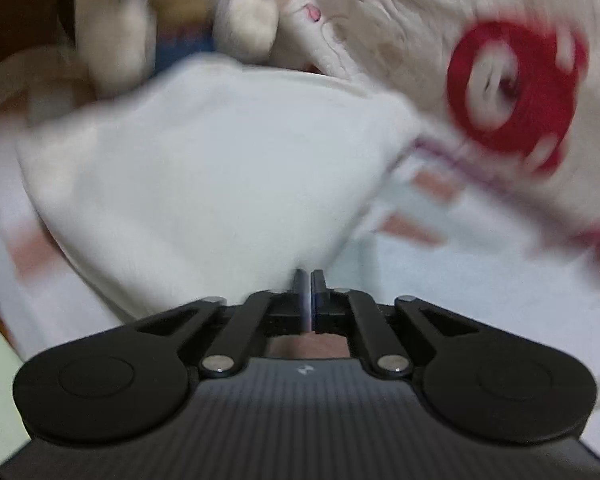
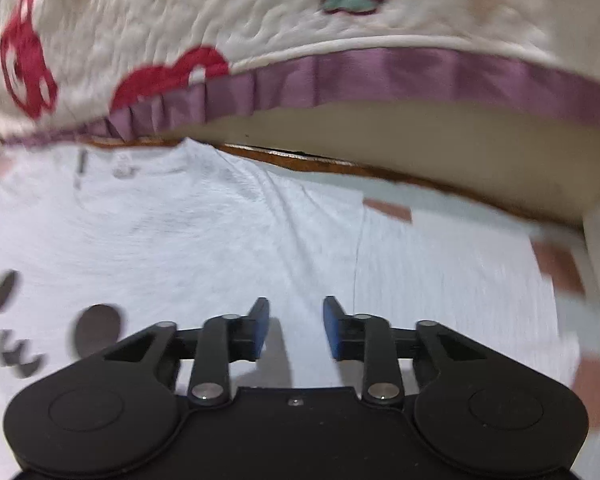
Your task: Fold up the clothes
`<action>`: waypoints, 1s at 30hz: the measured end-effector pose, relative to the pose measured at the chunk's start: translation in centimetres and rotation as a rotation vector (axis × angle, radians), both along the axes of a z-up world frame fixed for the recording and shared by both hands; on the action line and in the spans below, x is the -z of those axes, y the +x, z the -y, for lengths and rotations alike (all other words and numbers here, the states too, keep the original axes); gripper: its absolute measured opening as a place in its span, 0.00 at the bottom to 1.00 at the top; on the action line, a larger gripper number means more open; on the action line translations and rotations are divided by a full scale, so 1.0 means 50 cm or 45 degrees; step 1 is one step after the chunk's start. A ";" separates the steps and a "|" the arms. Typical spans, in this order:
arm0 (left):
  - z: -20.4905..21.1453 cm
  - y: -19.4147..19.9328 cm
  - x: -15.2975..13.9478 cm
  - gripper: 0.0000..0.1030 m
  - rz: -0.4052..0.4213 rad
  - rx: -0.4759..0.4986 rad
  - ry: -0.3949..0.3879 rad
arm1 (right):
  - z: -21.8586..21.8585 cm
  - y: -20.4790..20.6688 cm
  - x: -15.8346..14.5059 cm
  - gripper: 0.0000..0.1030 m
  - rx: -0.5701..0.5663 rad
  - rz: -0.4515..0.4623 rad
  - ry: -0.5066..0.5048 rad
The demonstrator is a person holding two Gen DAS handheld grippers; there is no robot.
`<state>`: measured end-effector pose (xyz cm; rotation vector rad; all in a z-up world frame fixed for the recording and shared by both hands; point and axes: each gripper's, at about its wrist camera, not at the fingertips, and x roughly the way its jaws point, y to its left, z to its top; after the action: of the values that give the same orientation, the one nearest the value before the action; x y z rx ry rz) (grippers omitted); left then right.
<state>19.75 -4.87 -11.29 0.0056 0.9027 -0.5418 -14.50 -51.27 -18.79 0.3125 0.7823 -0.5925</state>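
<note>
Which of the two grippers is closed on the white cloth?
The left gripper: it is shut on the white garment, while the right gripper is open.

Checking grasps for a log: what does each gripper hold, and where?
Left gripper pinches the white shirt at a lifted edge. Right gripper is open, holding nothing.

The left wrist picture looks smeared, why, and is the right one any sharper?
Left wrist view: motion blur smears the white garment and quilt, while the left gripper itself stays crisp. Right wrist view: milder blur, worst at the edges; the right gripper casts a soft shadow; fisheye bends the quilt's purple trim.
</note>
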 end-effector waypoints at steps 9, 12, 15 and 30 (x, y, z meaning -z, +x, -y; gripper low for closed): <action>-0.024 -0.054 -0.022 0.49 -0.181 0.233 -0.156 | -0.053 -0.234 -0.022 0.54 0.016 0.024 0.284; 0.006 -0.078 -0.002 0.49 -0.219 0.323 -0.105 | -0.064 -0.284 -0.008 0.54 0.069 0.032 0.349; 0.010 -0.085 0.007 0.50 -0.246 0.352 -0.115 | -0.060 -0.323 0.012 0.54 0.145 0.076 0.421; 0.075 -0.109 0.045 0.59 -0.303 0.562 -0.095 | -0.033 -0.312 0.055 0.57 0.155 0.317 0.673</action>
<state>14.33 -8.61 -13.55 0.0752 1.1205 -1.0029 -30.11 -49.62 -21.56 0.9078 0.6716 -0.4407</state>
